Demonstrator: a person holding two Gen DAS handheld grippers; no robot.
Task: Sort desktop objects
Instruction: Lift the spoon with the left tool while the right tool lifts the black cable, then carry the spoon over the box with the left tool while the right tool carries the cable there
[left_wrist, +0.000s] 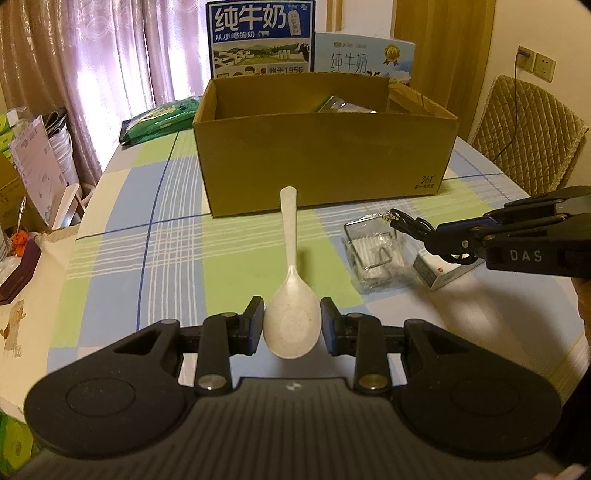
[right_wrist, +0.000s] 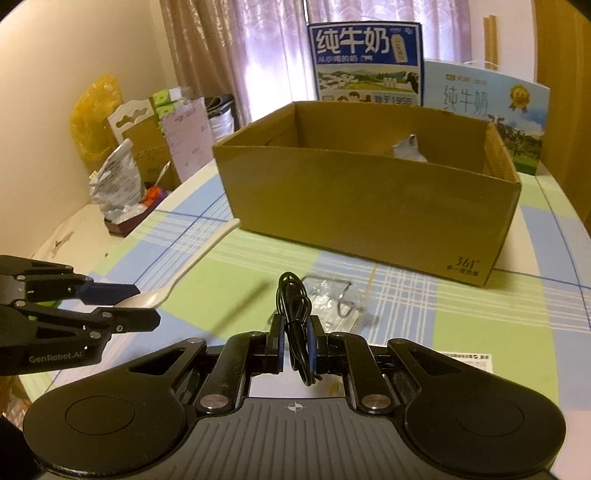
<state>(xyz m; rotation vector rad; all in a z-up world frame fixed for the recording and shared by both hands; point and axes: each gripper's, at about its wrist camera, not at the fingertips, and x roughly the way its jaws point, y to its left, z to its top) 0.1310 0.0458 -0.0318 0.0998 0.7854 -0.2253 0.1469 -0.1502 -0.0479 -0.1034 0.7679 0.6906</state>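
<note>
A white speckled spoon (left_wrist: 291, 321) points its handle toward the open cardboard box (left_wrist: 325, 158). My left gripper (left_wrist: 292, 322) is shut on the spoon's bowl; the right wrist view shows this gripper (right_wrist: 146, 304) at the left with the spoon (right_wrist: 192, 258) in it. My right gripper (right_wrist: 295, 332) is shut on a coiled black cable (right_wrist: 293, 295), and it enters the left wrist view from the right (left_wrist: 439, 242) with the cable's jack plug (left_wrist: 397, 216) sticking out. The box (right_wrist: 369, 206) stands just beyond both grippers and has a foil packet (right_wrist: 406, 147) inside.
A clear bag with a metal wire clip (left_wrist: 373, 254) and a small white carton (left_wrist: 439, 275) lie on the checked tablecloth under the right gripper. Two milk cartons (left_wrist: 260, 37) stand behind the box, and a green packet (left_wrist: 162, 118) lies at the back left. A padded chair (left_wrist: 524, 129) is on the right.
</note>
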